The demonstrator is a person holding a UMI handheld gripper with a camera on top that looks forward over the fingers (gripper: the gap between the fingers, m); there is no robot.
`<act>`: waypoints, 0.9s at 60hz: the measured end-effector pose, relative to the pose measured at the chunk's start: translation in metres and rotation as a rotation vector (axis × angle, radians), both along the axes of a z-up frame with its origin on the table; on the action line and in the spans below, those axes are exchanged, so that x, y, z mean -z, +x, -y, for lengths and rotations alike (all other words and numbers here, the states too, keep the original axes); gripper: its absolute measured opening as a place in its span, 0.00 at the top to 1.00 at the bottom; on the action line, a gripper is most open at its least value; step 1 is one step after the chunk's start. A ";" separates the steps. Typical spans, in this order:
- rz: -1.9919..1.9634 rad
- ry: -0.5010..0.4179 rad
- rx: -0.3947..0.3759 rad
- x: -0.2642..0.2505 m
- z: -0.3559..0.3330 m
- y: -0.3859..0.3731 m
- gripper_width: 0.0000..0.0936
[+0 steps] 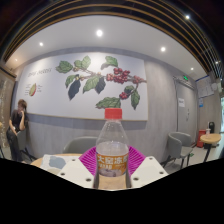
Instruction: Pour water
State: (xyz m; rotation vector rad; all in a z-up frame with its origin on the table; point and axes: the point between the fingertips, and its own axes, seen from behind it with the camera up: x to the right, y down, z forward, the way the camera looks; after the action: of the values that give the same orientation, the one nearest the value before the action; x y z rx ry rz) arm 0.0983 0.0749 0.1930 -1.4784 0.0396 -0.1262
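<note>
A clear plastic bottle (113,140) with a red cap and a red and orange label stands upright between my fingers. My gripper (113,168) is shut on it, with the magenta pads (88,160) pressing its labelled body from both sides. The bottle's base is hidden below the fingers. A light table (45,164) lies beneath and beyond the bottle. No cup or other vessel shows.
A small grey object (57,161) lies on the table left of the bottle. Grey chairs (178,148) stand beyond the table. A person (17,125) sits far to the left. A wall with a leaf mural (100,78) is at the back.
</note>
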 end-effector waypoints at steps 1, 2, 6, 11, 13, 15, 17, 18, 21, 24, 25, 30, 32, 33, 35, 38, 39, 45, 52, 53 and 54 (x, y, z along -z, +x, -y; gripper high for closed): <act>0.006 -0.017 -0.001 0.007 -0.001 -0.004 0.62; 0.013 -0.030 -0.004 0.013 -0.003 -0.006 0.62; 0.025 -0.077 -0.017 0.031 -0.004 0.000 0.62; 0.007 -0.086 -0.032 0.035 -0.005 -0.010 0.61; -0.003 -0.088 -0.028 0.038 -0.006 -0.001 0.62; -0.021 -0.091 -0.031 0.042 -0.006 0.001 0.61; -0.026 -0.093 -0.031 0.042 -0.005 0.002 0.62; -0.023 -0.091 -0.034 0.042 -0.005 0.001 0.62; -0.021 -0.090 -0.034 0.040 -0.006 -0.002 0.62; -0.020 -0.091 -0.036 0.041 -0.006 0.002 0.61; -0.019 -0.091 -0.036 0.041 -0.005 0.003 0.62; -0.021 -0.093 -0.035 0.039 -0.007 0.001 0.47; -0.025 -0.100 -0.042 0.040 -0.007 -0.001 0.41; -0.026 -0.112 -0.043 0.042 -0.008 -0.001 0.37; -0.023 -0.153 -0.049 0.050 -0.007 -0.002 0.23; -0.027 -0.187 -0.045 0.053 0.001 0.002 0.08; -0.028 -0.189 -0.043 0.052 0.004 0.003 0.11; -0.017 -0.179 -0.030 0.043 0.029 0.007 0.09; -0.062 -0.200 -0.087 0.048 0.077 -0.007 0.10; -0.070 -0.205 -0.102 0.048 0.086 -0.011 0.10; -0.078 -0.210 -0.114 0.046 0.090 -0.017 0.10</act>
State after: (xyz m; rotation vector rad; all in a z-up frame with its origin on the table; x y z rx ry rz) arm 0.0814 -0.0150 0.1466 -1.6909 0.0053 0.0205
